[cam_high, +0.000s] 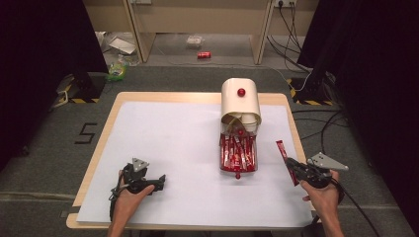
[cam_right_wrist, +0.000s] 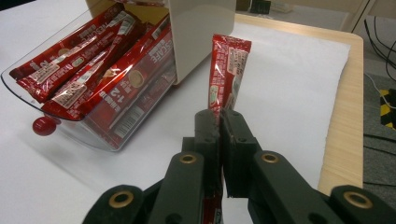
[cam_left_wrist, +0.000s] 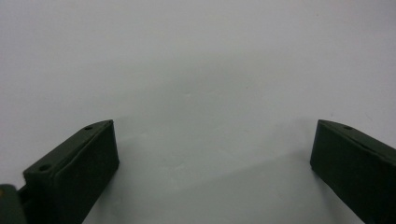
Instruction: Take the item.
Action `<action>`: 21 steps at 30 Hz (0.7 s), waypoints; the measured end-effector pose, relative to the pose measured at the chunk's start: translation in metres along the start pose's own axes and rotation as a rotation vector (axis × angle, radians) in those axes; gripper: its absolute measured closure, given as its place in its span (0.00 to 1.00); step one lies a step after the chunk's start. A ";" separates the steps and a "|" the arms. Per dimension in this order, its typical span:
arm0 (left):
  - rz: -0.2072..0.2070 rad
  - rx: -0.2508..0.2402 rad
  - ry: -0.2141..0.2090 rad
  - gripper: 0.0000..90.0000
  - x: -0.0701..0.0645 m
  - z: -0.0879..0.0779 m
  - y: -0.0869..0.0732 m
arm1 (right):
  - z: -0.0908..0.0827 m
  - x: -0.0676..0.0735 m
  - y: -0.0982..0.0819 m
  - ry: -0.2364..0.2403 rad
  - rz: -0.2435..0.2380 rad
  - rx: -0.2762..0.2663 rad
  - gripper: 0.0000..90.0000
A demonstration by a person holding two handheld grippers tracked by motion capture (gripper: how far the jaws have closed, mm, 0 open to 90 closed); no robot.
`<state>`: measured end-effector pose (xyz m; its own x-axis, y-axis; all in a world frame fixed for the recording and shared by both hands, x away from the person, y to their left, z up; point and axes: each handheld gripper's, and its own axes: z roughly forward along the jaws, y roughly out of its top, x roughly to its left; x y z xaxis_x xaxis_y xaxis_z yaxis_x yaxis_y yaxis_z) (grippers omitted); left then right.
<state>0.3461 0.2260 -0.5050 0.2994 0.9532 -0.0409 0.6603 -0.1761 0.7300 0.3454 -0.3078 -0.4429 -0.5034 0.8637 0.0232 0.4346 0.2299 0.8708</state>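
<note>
A cream dispenser box [cam_high: 240, 101] with a red knob stands at the back middle of the table. Its clear drawer [cam_high: 238, 154] is pulled out toward me and holds several red sachets [cam_right_wrist: 93, 60]. My right gripper [cam_right_wrist: 219, 114] is shut on one red sachet [cam_right_wrist: 228, 65], which sticks out past its jaws, right of the drawer; in the high view that held sachet [cam_high: 285, 153] lies along the paper near the right edge, with the right gripper [cam_high: 291, 164] on it. My left gripper [cam_high: 159, 180] rests at the front left, open [cam_left_wrist: 212, 140], nothing between its jaws.
A white sheet [cam_high: 173, 143] covers the wooden table [cam_high: 291, 106]. The drawer's red knob [cam_right_wrist: 43, 126] pokes out at its front. Cables and black stands [cam_high: 321, 84] sit on the floor to the right; litter and a red can [cam_high: 204, 55] lie behind the table.
</note>
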 end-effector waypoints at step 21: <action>0.000 -0.001 -0.002 0.00 0.000 0.000 0.000 | 0.018 -0.003 -0.016 -0.029 -0.021 0.116 0.96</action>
<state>0.3461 0.2262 -0.5050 0.3004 0.9529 -0.0425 0.6600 -0.1755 0.7304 0.3532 -0.3061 -0.4653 -0.4922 0.8705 -0.0098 0.5087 0.2967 0.8082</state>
